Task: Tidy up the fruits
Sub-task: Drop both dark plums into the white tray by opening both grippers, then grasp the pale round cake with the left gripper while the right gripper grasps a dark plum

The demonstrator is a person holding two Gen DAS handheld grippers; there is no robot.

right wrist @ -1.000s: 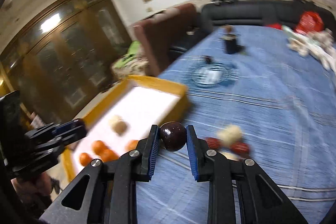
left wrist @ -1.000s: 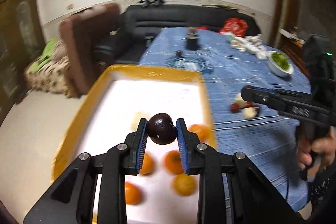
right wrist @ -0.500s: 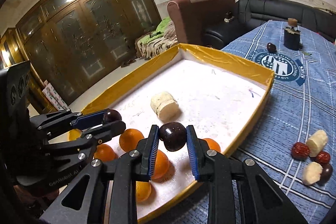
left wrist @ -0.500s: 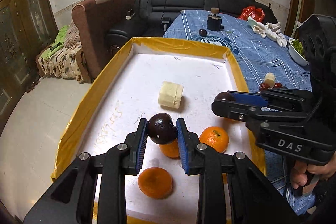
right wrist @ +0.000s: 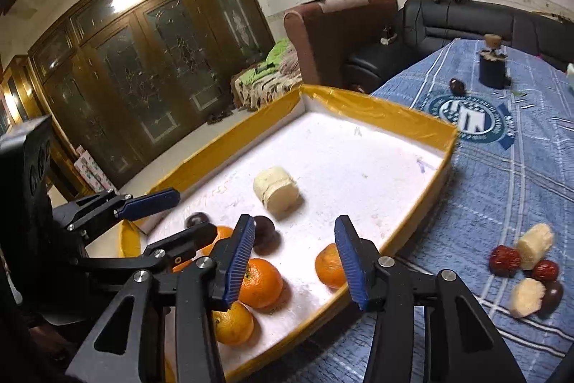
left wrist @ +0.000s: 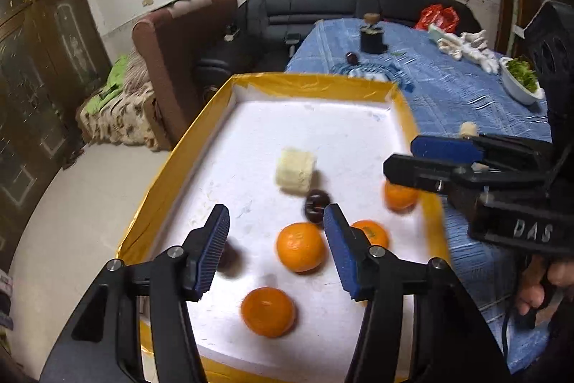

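Note:
A yellow-rimmed white tray [left wrist: 308, 83] [right wrist: 376, 112] holds several oranges [left wrist: 300, 246] [right wrist: 260, 282], a pale banana chunk [left wrist: 296, 170] [right wrist: 275, 191] and two dark plums. One plum [left wrist: 316, 205] [right wrist: 264, 234] lies by the chunk; the other [left wrist: 226, 259] [right wrist: 195, 219] lies near the left rim, half behind a finger. My left gripper [left wrist: 276, 250] is open and empty above the tray's near end. My right gripper [right wrist: 292, 261] is open and empty over the tray's right near corner; it also shows in the left wrist view [left wrist: 427, 160].
On the blue tablecloth [right wrist: 502, 174] right of the tray lie red dates, banana chunks and a dark plum [right wrist: 527, 271]. Farther back stand a dark cup [right wrist: 493, 70], another plum [right wrist: 456, 85] and a white bowl of greens [left wrist: 522, 79]. Sofas stand behind.
Both grippers held a dark plum; both have opened and the two plums now lie in the tray. The grippers stay above the tray's near end.

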